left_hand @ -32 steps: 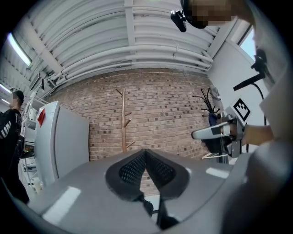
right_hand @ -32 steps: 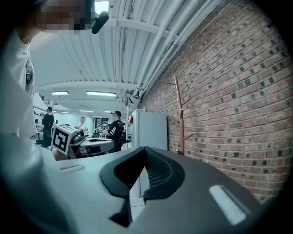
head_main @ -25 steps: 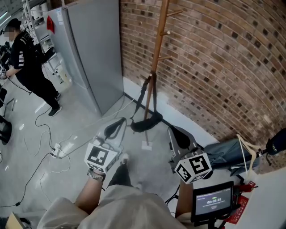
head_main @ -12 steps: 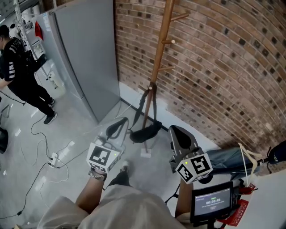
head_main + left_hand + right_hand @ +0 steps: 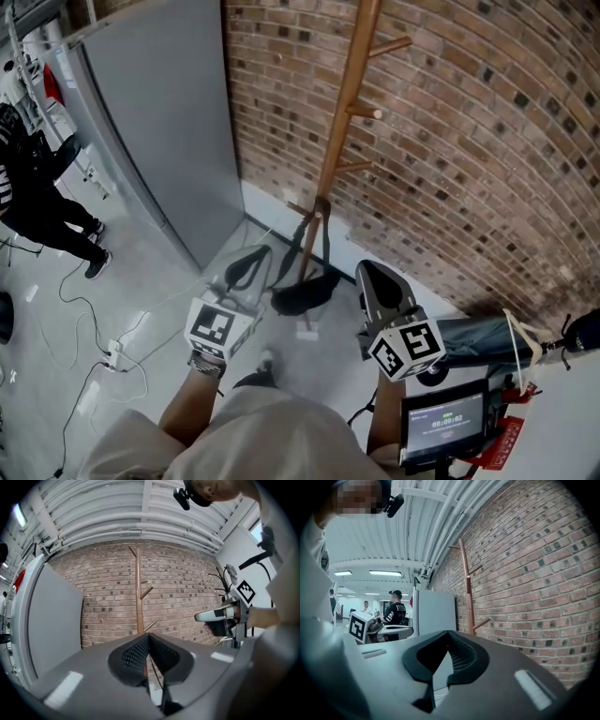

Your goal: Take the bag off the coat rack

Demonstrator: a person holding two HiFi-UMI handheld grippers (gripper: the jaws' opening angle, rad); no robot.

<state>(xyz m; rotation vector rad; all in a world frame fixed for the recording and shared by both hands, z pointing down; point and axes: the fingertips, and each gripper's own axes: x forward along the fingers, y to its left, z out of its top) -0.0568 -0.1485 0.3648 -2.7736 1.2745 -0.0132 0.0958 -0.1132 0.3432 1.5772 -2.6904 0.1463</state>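
Note:
A wooden coat rack [image 5: 343,122] stands against the brick wall. From one of its low pegs a black bag [image 5: 305,292] hangs by its long strap [image 5: 310,230], just above the floor. My left gripper [image 5: 246,267] is shut and empty, a short way left of the bag. My right gripper [image 5: 379,281] is shut and empty, a short way right of it. The left gripper view has the rack [image 5: 139,597] straight ahead and the right gripper [image 5: 213,616] at the side; its own jaws hide the bag. The right gripper view shows the rack [image 5: 467,583].
A tall grey cabinet [image 5: 159,122] stands left of the rack against the brick wall [image 5: 487,150]. A person in black [image 5: 33,187] stands at far left. Cables [image 5: 112,352] lie on the floor. Blue cloth [image 5: 478,333] and a small screen [image 5: 445,422] are at lower right.
The view has drawn nearer to the rack and swung right, so the person slides toward the left edge. Both grippers stay shut and keep their places either side of the bag.

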